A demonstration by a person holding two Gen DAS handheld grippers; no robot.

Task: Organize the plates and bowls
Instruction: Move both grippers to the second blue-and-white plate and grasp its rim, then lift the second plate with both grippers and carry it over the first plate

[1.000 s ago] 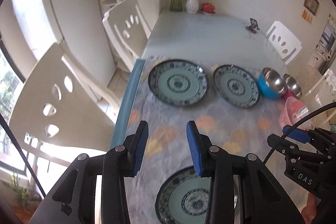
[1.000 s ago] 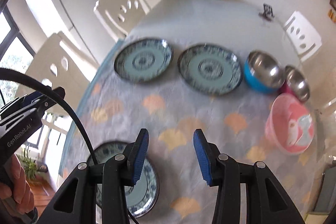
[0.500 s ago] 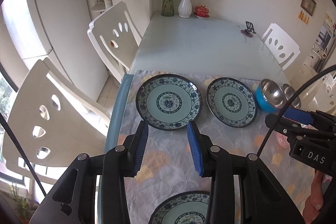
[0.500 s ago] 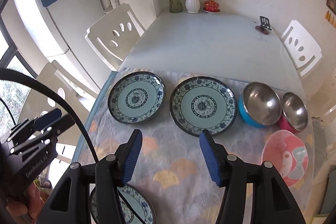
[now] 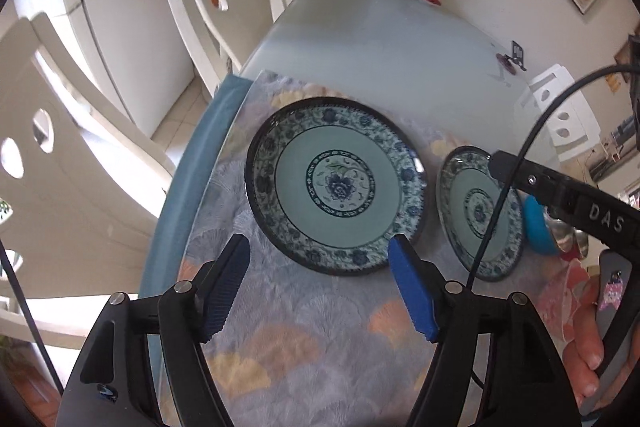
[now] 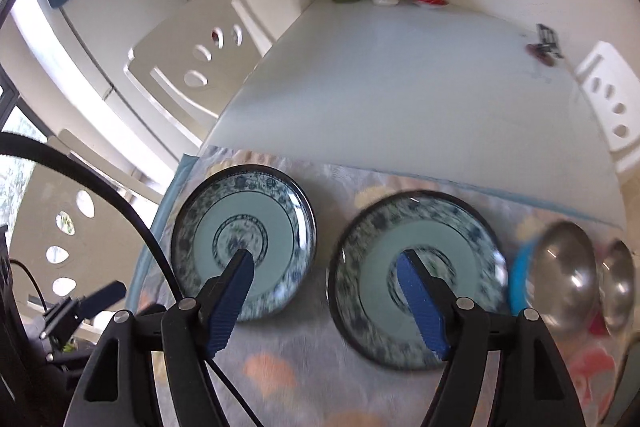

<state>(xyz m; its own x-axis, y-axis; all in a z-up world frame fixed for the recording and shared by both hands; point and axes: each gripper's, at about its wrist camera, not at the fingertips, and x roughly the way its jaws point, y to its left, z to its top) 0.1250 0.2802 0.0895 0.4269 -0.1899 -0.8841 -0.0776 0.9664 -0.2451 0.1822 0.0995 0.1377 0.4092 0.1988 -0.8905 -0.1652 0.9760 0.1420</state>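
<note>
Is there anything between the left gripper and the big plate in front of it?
Only bare patterned tablecloth separates left gripper and plate, per left wrist view.

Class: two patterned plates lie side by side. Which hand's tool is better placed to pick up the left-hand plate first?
Left. The left tool is open with the left plate centred just ahead; the right tool straddles both plates.

Right-wrist plates (image 6: 416,279) motion-blurred; pink bowl (image 6: 592,367), perhaps patterned, cut off by the edge.
</note>
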